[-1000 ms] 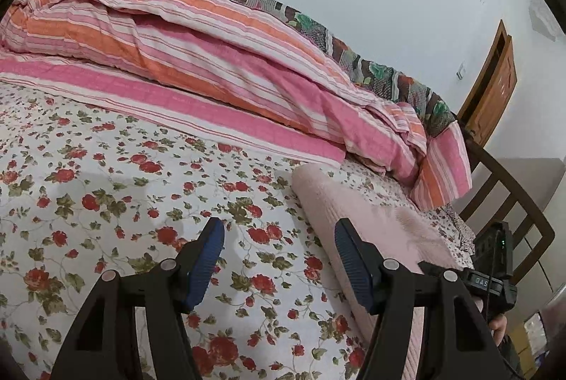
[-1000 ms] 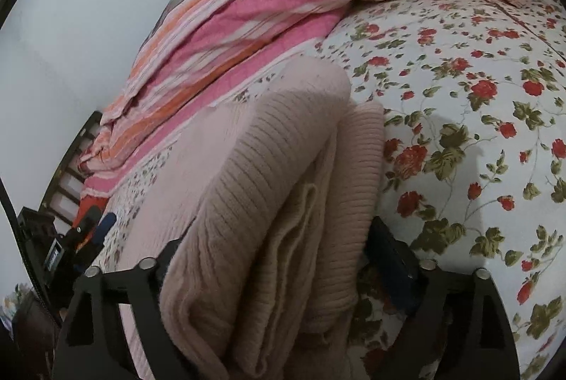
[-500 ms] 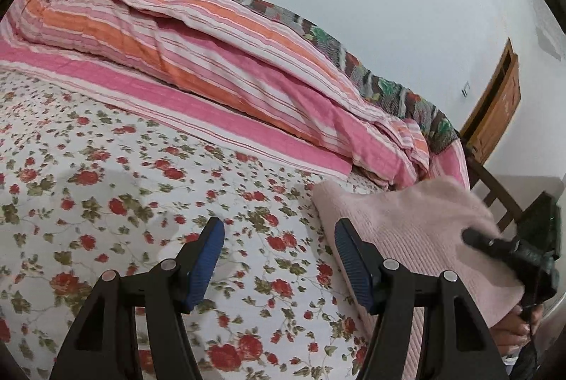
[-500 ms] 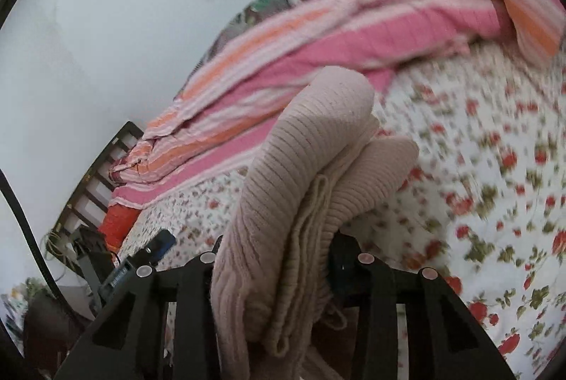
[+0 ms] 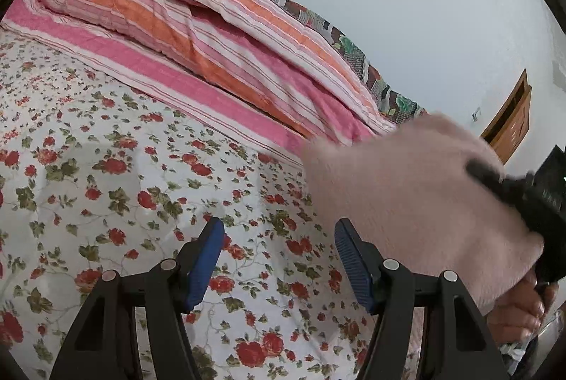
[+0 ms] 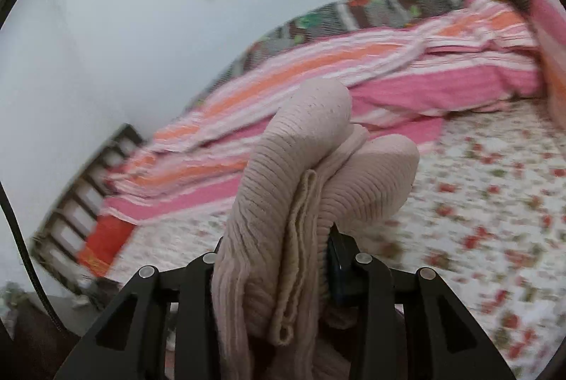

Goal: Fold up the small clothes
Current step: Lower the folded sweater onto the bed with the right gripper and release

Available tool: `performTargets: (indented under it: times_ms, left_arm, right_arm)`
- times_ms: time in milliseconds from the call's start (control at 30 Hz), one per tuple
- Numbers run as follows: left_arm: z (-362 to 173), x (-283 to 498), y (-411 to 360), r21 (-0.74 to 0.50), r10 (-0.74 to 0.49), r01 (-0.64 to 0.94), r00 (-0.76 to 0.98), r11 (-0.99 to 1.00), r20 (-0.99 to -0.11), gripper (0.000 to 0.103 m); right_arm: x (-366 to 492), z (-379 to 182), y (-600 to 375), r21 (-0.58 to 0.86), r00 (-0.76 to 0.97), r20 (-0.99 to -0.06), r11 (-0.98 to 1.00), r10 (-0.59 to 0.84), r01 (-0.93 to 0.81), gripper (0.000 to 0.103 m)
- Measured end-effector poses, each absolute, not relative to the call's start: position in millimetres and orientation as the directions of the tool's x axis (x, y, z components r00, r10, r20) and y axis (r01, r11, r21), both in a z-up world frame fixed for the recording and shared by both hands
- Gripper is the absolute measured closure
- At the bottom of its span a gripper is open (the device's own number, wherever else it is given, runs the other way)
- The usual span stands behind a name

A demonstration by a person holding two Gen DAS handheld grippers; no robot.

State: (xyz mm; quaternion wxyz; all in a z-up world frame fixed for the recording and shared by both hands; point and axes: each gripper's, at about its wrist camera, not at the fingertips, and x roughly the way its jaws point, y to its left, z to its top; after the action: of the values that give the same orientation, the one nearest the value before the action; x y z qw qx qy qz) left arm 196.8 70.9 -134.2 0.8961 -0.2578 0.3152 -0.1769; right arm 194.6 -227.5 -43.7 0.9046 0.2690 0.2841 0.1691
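The pale pink sweater (image 6: 283,203) is a ribbed knit, soft and matt, a bit fuzzy where it shows in the left wrist view. The bed sheet (image 5: 106,185) is thin printed cotton-looking cloth with red roses, slightly quilted and not shiny. The striped quilt (image 5: 212,37) looks like puffy stitched fabric. The left tongs (image 5: 279,259) are matt black plastic with ridged blue rubbery pads (image 5: 205,259) and small shiny metal pins. The door (image 5: 513,122) is varnished wood.

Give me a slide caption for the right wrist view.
Right gripper clamps a folded pale pink knit sweater, lifted above the floral bedsheet.
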Motion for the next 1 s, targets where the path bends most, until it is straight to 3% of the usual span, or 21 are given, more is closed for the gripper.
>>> performTargets:
  times_ms: [67,133,300,433,667,833,1000]
  left_arm:
    - [-133,197,71,-0.563,-0.474,0.158,0.741,0.811,-0.475,0.04]
    - [-132,196,70,-0.556,-0.474,0.163,0.74,0.815,-0.477,0.04]
    - [-134,198,56,-0.523,-0.475,0.188,0.729,0.832,-0.494,0.04]
    - [-139,201,40,-0.505,-0.484,0.205,0.708,0.838,-0.514,0.04]
    - [-147,202,8,-0.47,-0.523,0.276,0.65,0.838,-0.551,0.04]
    - [-150,183,-16,-0.377,-0.529,0.372,0.622,0.848,-0.577,0.04]
    - [-145,155,-29,-0.277,-0.543,0.478,0.615,0.834,-0.572,0.04]
  right_arm:
    - [201,-59,-236,0.69,0.765,-0.353,0.702,0.539,-0.176,0.066]
    - [211,-88,-252,0.732,0.747,-0.361,0.666,0.557,-0.143,0.066]
    - [228,-166,-288,0.552,0.648,-0.666,0.829,0.371,0.093,0.062]
    - [213,-170,-309,0.537,0.696,-0.617,0.843,0.368,0.03,0.056]
    - [206,-157,-288,0.245,0.733,-0.633,0.963,0.247,-0.113,0.057]
    - [201,-179,-306,0.355,0.734,-0.6,0.928,0.317,-0.11,0.056]
    - [189,-165,-305,0.306,0.762,-0.579,0.944,0.29,-0.128,0.054]
